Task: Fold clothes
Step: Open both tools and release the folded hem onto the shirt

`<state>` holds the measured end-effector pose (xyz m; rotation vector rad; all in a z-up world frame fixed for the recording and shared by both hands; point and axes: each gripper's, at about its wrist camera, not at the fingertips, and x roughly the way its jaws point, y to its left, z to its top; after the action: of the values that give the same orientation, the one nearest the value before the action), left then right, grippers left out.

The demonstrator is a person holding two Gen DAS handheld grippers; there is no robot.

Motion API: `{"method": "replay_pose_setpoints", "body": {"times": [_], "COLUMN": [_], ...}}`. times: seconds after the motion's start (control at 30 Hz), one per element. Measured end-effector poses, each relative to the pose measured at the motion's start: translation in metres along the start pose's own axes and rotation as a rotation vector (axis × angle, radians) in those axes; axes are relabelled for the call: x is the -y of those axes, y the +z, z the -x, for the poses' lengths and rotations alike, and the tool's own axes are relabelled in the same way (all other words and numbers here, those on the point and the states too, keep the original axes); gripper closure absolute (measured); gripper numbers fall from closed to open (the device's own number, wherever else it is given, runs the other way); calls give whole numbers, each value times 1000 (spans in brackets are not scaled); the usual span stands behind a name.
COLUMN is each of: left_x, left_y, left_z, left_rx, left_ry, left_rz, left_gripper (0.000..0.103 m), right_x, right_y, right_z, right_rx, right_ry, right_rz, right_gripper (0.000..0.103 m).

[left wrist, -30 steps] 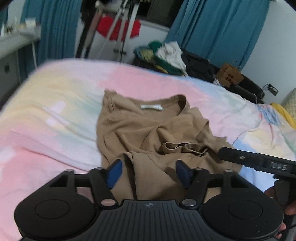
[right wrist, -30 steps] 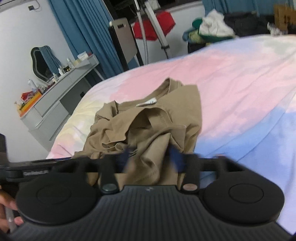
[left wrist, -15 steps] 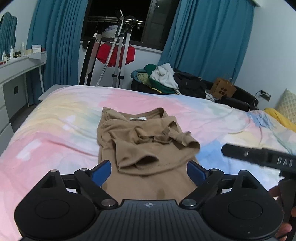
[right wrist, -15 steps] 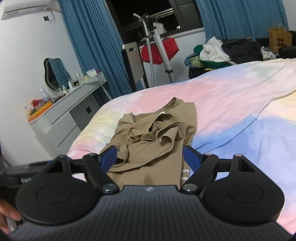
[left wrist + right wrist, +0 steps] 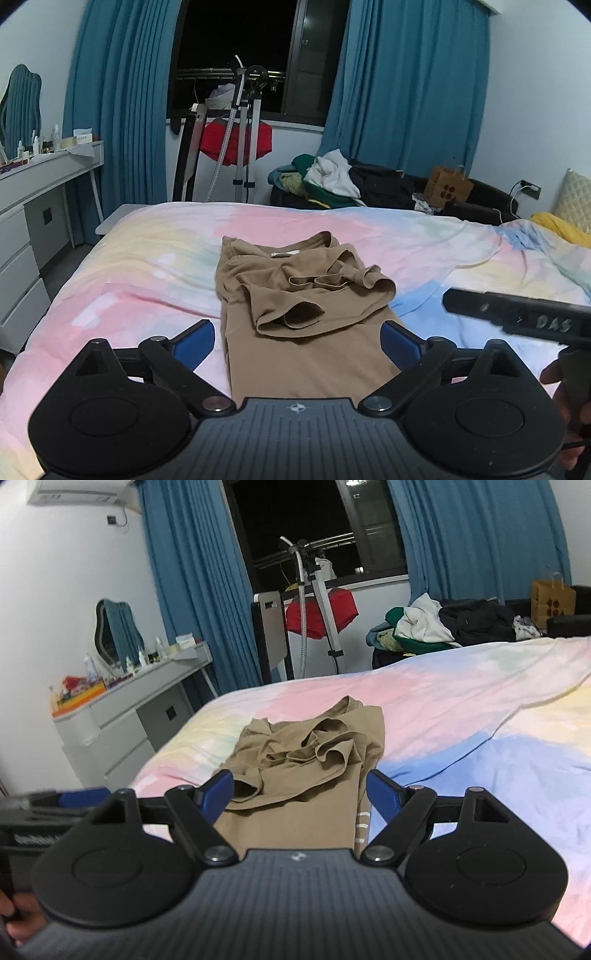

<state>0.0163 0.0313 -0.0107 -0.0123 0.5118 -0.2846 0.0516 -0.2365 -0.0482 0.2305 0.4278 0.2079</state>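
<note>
A tan T-shirt [image 5: 295, 295] lies on the pastel bedspread [image 5: 140, 266], its sides and sleeves folded inward and bunched over the middle, collar at the far end. It also shows in the right wrist view [image 5: 306, 768]. My left gripper [image 5: 297, 341] is open and empty, held back above the shirt's near end. My right gripper [image 5: 300, 790] is open and empty, also above the near end. The right gripper's body [image 5: 517, 314] shows at the right of the left wrist view.
A grey dresser [image 5: 122, 716] with bottles stands left of the bed. A clothes rack with a red garment [image 5: 236, 144] and a pile of clothes [image 5: 332, 181] stand beyond the far edge. A yellow blanket and pillow [image 5: 569, 218] lie at far right.
Both grippers opened, let go of the shirt and pulled back and up. The shirt's folded part now lies bunched on its middle.
</note>
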Motion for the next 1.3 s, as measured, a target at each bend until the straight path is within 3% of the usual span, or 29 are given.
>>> {"method": "replay_pose_setpoints", "body": {"times": [0.57,0.77,1.0,1.13,1.3], "left_x": [-8,-19,-35,-49,-63], "left_y": [-7,-12,-15,-22,-28], "left_z": [-29,-42,-48,-58,-59], "left_rx": [-74,-157,-215,-284,-290], "left_ry": [34,-1,-27,-80,-122], "left_rz": [38,170,317,468,615], "left_gripper": [6,6,6,8,8], "right_x": [6,12,32,54,76], "right_y": [-4,-5,-7,-15,-35], "right_z": [-10,-11,-14,-26,-44], "right_rx": [-10,-31,-83,-155,-264], "right_ry": [-31,-20,18,103,256], "right_rz": [-16,-66,-224,-412,-680], "right_gripper": [22,22,22,22,20]}}
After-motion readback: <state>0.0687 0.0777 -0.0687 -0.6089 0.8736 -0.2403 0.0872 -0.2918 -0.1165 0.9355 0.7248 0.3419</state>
